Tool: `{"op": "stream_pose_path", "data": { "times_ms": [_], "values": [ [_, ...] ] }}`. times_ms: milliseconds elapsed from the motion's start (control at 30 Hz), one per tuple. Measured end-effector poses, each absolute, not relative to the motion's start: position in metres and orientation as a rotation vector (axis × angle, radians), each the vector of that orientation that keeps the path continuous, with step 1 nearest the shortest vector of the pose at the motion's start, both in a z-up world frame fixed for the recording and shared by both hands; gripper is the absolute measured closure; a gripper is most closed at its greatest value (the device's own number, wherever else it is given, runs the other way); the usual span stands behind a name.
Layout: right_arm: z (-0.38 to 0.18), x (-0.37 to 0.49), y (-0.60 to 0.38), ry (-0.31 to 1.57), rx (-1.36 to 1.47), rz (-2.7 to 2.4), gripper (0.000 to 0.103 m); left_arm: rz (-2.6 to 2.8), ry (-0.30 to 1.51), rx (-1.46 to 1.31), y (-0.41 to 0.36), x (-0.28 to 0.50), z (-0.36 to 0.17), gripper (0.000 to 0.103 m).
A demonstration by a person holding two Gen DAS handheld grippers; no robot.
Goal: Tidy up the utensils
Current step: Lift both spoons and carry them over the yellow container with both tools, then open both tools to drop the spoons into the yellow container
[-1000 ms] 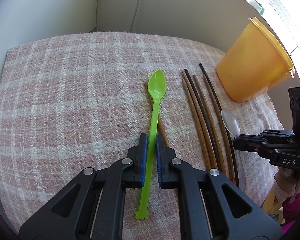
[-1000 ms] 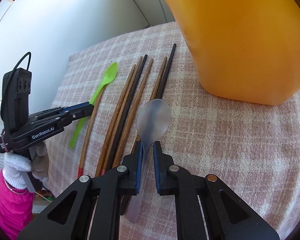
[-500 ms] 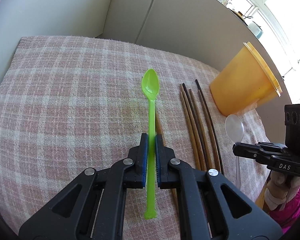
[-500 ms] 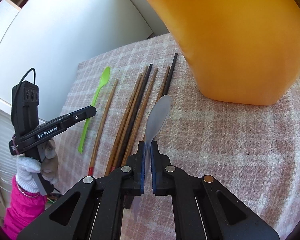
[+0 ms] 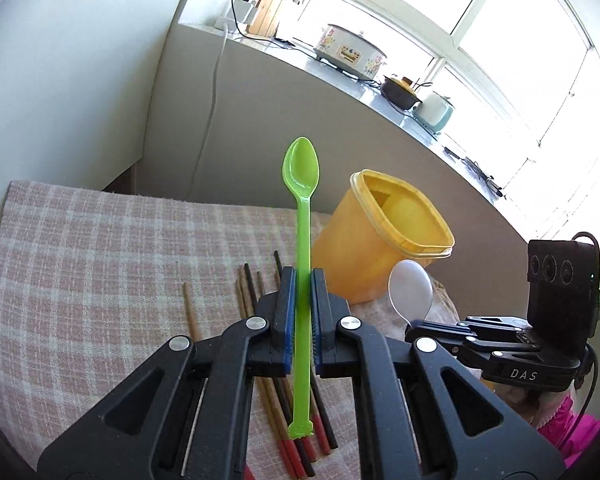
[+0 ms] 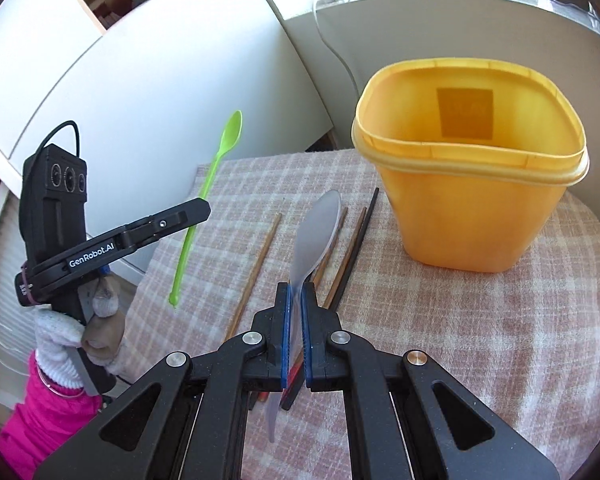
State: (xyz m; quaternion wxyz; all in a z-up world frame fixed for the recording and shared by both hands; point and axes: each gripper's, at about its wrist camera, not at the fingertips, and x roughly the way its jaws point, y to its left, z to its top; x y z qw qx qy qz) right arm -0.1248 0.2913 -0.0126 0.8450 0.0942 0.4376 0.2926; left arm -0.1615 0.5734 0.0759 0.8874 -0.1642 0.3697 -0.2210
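2 spoons [image 5: 302, 208] [image 6: 316, 236], 1 yellow tub [image 6: 472, 208], approx 6 chopsticks [image 6: 256, 264].

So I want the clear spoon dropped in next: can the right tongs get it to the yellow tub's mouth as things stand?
Probably yes. The right tongs, shut on the clear spoon, face the yellow tub, whose open mouth looks empty, with nothing between them. The left tongs with the green spoon are off to the side.

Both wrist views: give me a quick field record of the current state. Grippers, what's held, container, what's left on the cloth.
left gripper: shut on green spoon, bowl end up, lifted off the cloth
right gripper: shut on translucent spoon, lifted
container: yellow tub, open, upright, nothing visible inside
on cloth: chopsticks, brown and black, roughly parallel
surface: pink checked cloth
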Motion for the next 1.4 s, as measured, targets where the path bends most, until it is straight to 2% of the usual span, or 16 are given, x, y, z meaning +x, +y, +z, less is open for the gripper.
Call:
{"op": "stream_pose_path", "data": {
  "times_ms": [400, 500, 800, 1067, 1400],
  "values": [
    [0.044, -0.124, 0.238, 0.727, 0.206, 0.548, 0.099, -0.542, 0.679, -0.349, 0.519, -0.165, 0.092, 0.098],
    [0.056, -0.112, 0.223, 0.686, 0.212, 0.507, 0.099, -0.542, 0.671, -0.323, 0.481, -0.123, 0.085, 0.098],
    [0.073, -0.065, 0.199, 0.598, 0.229, 0.404, 0.099, -0.513, 0.668, -0.311, 0.423, -0.065, 0.084, 0.098],
    [0.074, -0.043, 0.193, 0.569, 0.224, 0.358, 0.099, -0.479, 0.631, -0.282, 0.411, -0.045, 0.078, 0.098],
    [0.047, -0.036, 0.195, 0.585, 0.167, 0.288, 0.099, -0.500, 0.648, -0.304, 0.408, -0.042, 0.040, 0.098]
  ]
}}
